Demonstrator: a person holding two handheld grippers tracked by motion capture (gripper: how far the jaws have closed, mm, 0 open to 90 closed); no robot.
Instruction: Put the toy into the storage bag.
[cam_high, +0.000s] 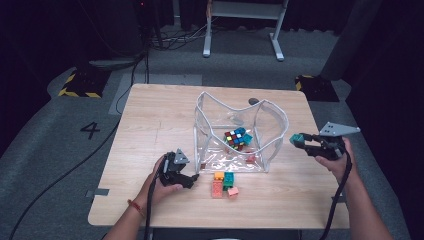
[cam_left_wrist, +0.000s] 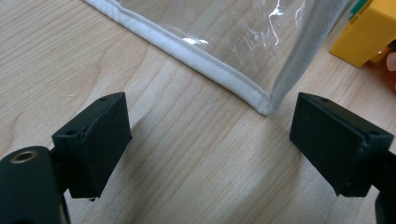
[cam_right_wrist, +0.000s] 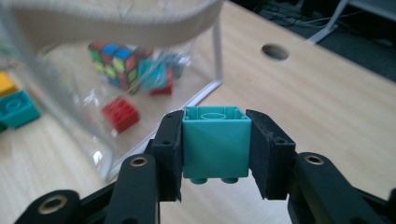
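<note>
A clear plastic bag (cam_high: 240, 131) with white trim stands open in the middle of the table. Inside it lie a colour cube (cam_high: 234, 138), a teal brick and a red brick (cam_right_wrist: 120, 113). My right gripper (cam_high: 300, 140) hovers just outside the bag's right wall, shut on a teal brick (cam_right_wrist: 215, 141). My left gripper (cam_high: 194, 177) rests low on the table at the bag's near left corner (cam_left_wrist: 265, 106), jaws open with bare wood between them. Loose bricks in orange (cam_high: 218, 176), teal (cam_high: 229, 179) and pink (cam_high: 217, 188) lie in front of the bag.
The wooden table (cam_high: 150, 130) has a round cable hole (cam_high: 253, 101) behind the bag. A white-legged stand (cam_high: 242, 27) is on the floor beyond the far edge. Cables trail from both grippers off the near edge.
</note>
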